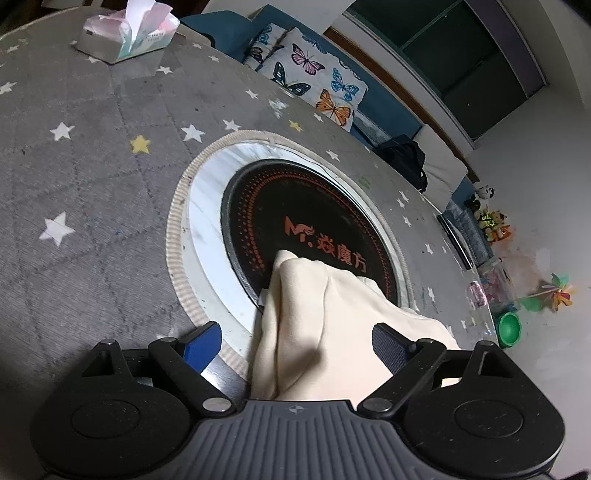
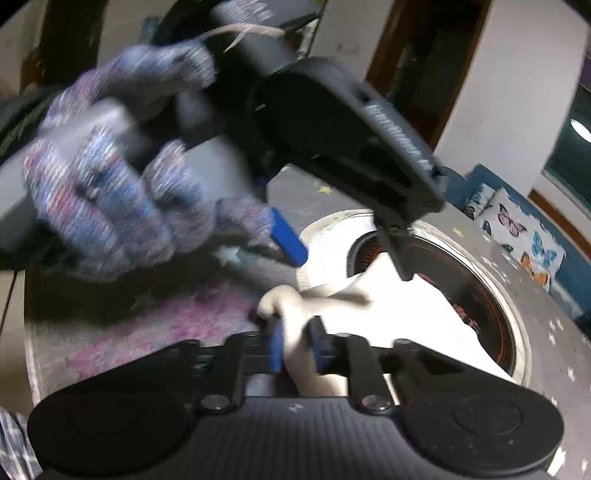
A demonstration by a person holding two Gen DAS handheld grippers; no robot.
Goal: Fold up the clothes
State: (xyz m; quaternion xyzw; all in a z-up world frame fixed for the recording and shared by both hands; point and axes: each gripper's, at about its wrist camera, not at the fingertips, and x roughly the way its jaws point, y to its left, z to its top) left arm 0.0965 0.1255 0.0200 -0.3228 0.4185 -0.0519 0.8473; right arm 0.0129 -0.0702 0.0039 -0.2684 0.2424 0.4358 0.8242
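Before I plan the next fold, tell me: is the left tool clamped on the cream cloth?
No. The left tool stands wide open, with the cream cloth lying loose between its fingers.

Setting: a home living or dining room. The desk (image 1: 92,192) is wearing a grey cloth printed with stars, cut out around a round black cooktop (image 1: 303,225) that is sitting flush in the middle and showing an orange logo. A tissue pack (image 1: 129,33) is resting at the far edge. Behind the desk, a blue sofa (image 1: 384,110) is carrying butterfly cushions (image 1: 314,77) and a black bag (image 1: 406,155). Toys (image 1: 491,221), a pinwheel (image 1: 557,295) and a green cup (image 1: 509,328) are lying on the pale floor (image 1: 535,166). A dark window (image 1: 461,55) is showing night outside.
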